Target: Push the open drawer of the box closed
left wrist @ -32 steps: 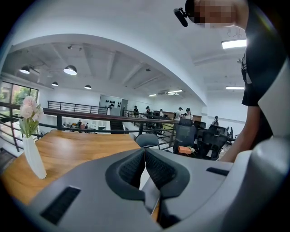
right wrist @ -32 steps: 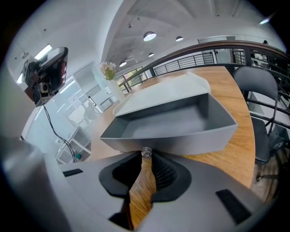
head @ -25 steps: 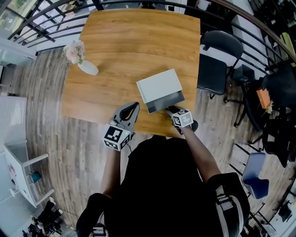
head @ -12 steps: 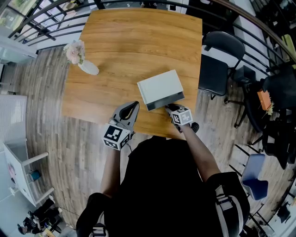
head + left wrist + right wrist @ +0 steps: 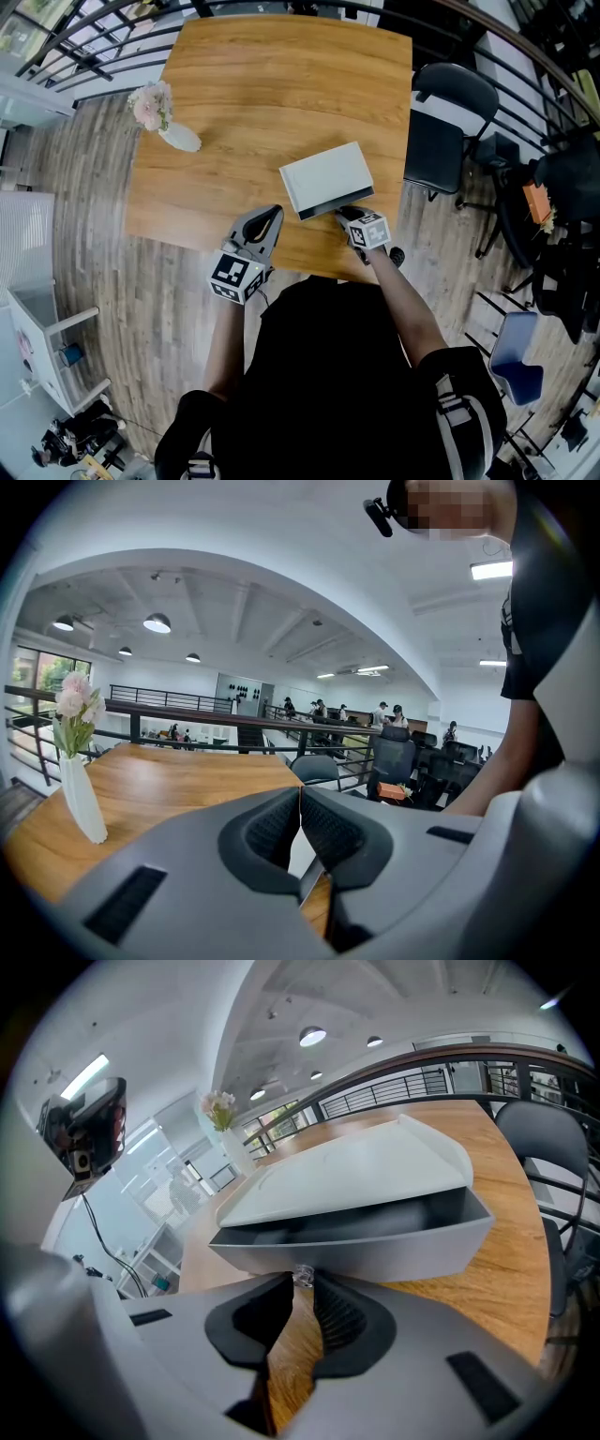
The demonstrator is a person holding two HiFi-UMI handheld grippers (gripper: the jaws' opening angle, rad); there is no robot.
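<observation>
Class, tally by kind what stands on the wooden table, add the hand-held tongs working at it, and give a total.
White vase of pink flowers: 1
Pale grey box with a drawer: 1
Grey hand-held tongs: 2, the left tongs and the right tongs, which close on the drawer's clear knob
Total: 4

A light-brown wooden bench (image 5: 281, 84) fills the upper middle of the head view. Near its left edge a slim white vase (image 5: 178, 138) holds pale pink flowers (image 5: 150, 103). A black office chair (image 5: 450, 94) stands just beside the bench's right edge, on a grey-brown wood-plank floor (image 5: 84, 216). A black metal railing (image 5: 103, 37) curves across the top. A white open shelf unit (image 5: 37, 347) sits lower left, a blue chair (image 5: 518, 361) lower right.
</observation>
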